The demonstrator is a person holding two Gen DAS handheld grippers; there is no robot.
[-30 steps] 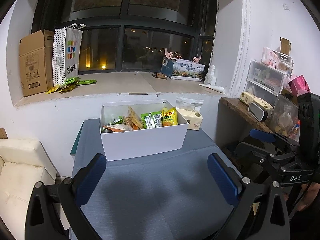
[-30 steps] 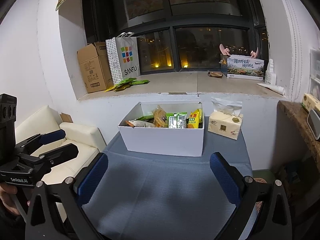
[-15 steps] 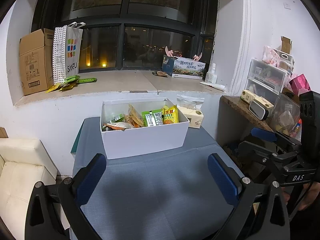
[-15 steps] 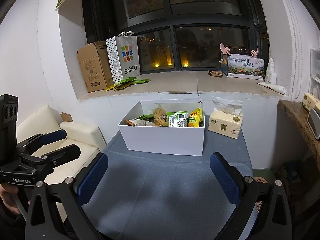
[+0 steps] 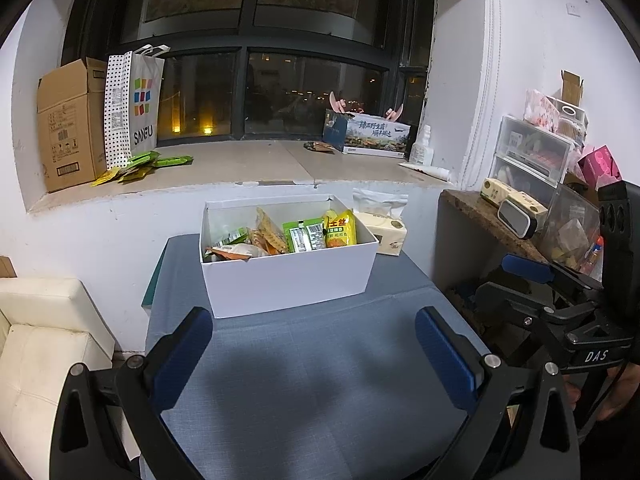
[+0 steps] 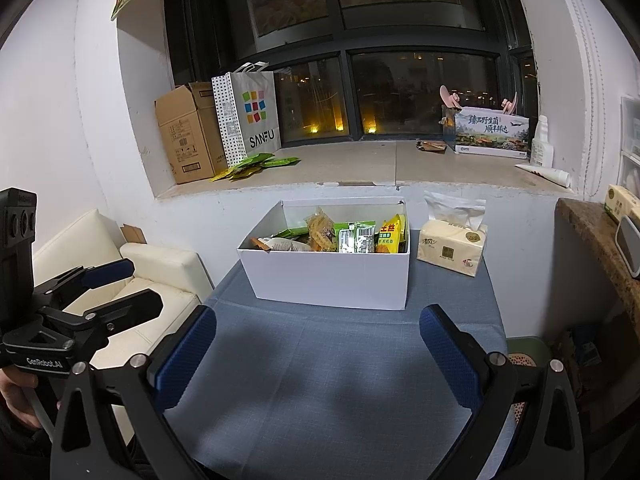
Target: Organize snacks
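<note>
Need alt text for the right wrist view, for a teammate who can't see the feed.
An open white box full of snack packets sits on a blue-grey table, beyond the open, empty right gripper. A tissue pack stands to its right, the left gripper hovers at the left edge, and a dark window sill runs behind.

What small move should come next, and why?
Probably ease the right gripper forward toward the white box. Both grippers are open and empty above bare blue cloth, well short of the box, where the snack packets stand. The left gripper can wait.
</note>
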